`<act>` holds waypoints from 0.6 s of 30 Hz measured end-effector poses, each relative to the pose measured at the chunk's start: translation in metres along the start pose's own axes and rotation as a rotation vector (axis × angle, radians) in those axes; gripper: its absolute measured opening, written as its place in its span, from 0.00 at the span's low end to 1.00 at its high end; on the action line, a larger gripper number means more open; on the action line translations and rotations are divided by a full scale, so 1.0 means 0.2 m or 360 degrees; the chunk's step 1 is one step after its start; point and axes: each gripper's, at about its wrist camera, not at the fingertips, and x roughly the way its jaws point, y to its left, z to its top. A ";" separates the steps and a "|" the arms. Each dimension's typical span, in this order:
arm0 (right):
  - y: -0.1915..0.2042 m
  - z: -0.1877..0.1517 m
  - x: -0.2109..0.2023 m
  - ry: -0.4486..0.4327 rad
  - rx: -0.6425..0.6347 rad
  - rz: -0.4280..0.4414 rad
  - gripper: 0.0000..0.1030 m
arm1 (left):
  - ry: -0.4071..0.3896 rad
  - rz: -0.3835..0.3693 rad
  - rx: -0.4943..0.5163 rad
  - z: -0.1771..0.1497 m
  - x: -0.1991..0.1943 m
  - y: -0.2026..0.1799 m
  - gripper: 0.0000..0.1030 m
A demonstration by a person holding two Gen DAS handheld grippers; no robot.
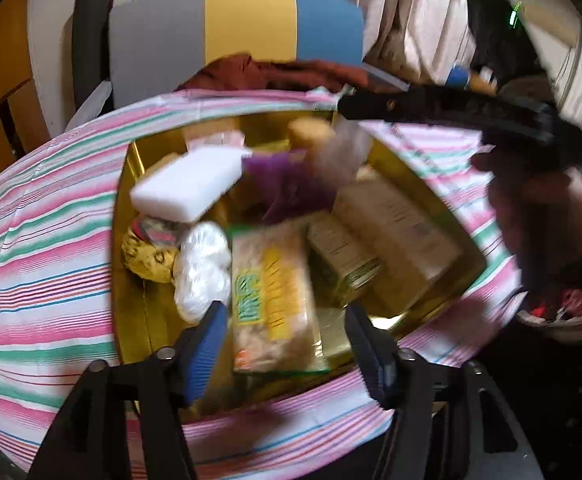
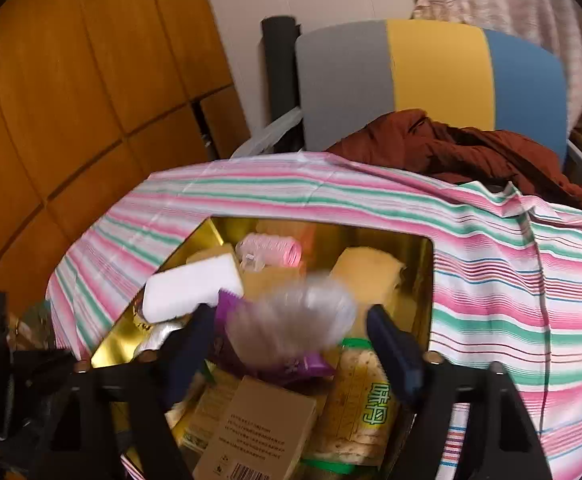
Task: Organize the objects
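A gold box [image 1: 131, 264] sits on the striped cloth and holds several items: a white sponge block [image 1: 189, 186], a purple packet [image 1: 287, 184], a green-yellow snack pack [image 1: 271, 300], brown cartons [image 1: 395, 236], a white plastic bundle [image 1: 201, 272]. My left gripper [image 1: 287, 340] is open above the snack pack. My right gripper [image 2: 291, 340] is open over the box [image 2: 423, 280]; a blurred clear object [image 2: 291, 320] lies between its fingers, above the purple packet [image 2: 287, 364]. A pink hair roller [image 2: 271, 250] lies at the box's back. The right gripper also shows in the left wrist view [image 1: 343, 106].
The pink, green and white striped cloth [image 2: 511, 280] covers the table. Behind it stands a chair with a grey, yellow and blue back [image 2: 431, 80] and a rust-brown garment [image 2: 471, 152]. Wooden cabinets [image 2: 91, 80] are at left, curtains [image 1: 411, 12] at the back.
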 end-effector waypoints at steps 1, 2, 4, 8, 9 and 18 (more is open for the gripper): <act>-0.01 0.00 -0.02 -0.0032 0.0021 0.0010 0.80 | -0.0032 -0.0021 -0.0035 0.00 -0.03 0.01 0.65; -0.01 0.01 -0.03 -0.0043 0.0031 0.0016 0.80 | -0.0056 -0.0036 -0.0072 0.01 -0.05 0.02 0.65; -0.03 0.01 -0.05 -0.0066 0.0057 0.0004 0.80 | -0.0116 -0.0045 -0.0172 0.02 -0.09 0.06 0.65; -0.07 -0.01 -0.07 -0.0056 0.0129 0.0002 0.81 | -0.0215 -0.0004 -0.0395 0.05 -0.12 0.13 0.65; -0.08 -0.02 -0.07 -0.0040 0.0155 -0.0002 0.81 | -0.0236 0.0006 -0.0456 0.06 -0.11 0.15 0.65; -0.09 -0.07 -0.10 0.0064 0.0215 -0.0047 0.98 | -0.0172 0.0512 -0.0664 0.18 -0.03 0.08 0.65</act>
